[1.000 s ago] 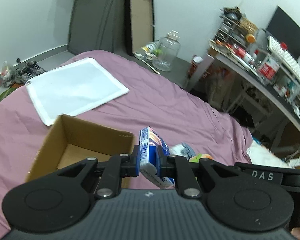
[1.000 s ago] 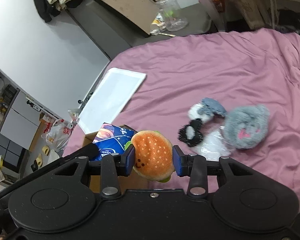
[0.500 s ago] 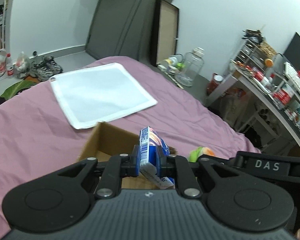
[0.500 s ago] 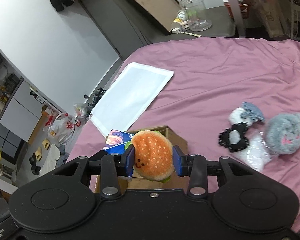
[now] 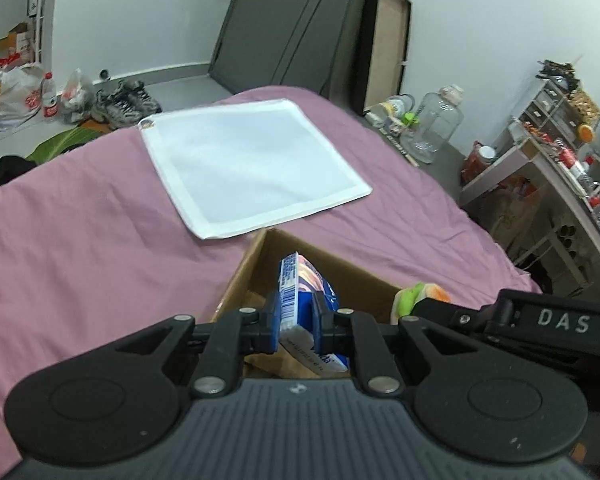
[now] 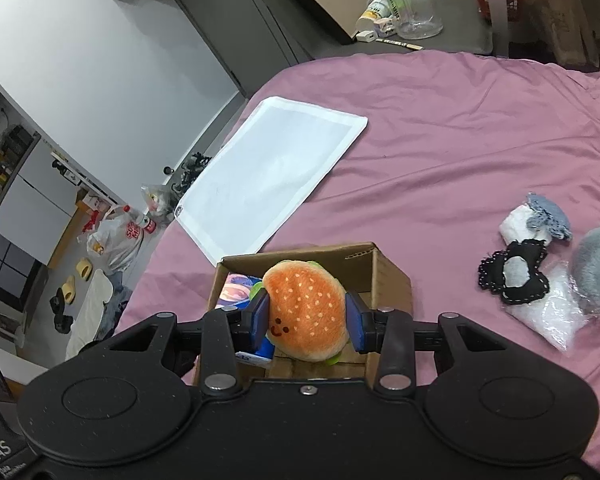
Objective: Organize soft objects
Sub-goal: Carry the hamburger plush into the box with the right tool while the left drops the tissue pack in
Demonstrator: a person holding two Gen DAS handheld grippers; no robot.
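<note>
Left gripper (image 5: 296,322) clamps a blue tissue pack (image 5: 300,300), fingers narrow on its sides, pack upright at lower centre of the left wrist view, over the open cardboard box (image 5: 256,264). Right gripper (image 6: 306,318) squeezes a burger plush (image 6: 306,312) between its blue pads (image 6: 260,316), fingers spread about the plush's width, lower centre of the right wrist view, above the same box. In the right view the blue pack shows inside the box's left part, just left of the plush. In the left view the plush's green and orange edge peeks out at lower right beside the box.

Box sits on the pink bedsheet (image 6: 460,128). White cloth (image 5: 248,164) lies flat on the sheet, beyond the box, near its far corner. At the right edge of the right view: grey fluffy toy (image 6: 598,268), black heart-shaped piece (image 6: 514,280), small white and blue-grey toy (image 6: 536,222), clear plastic bag (image 6: 552,316), all bunched together on the sheet, well apart from the box.
</note>
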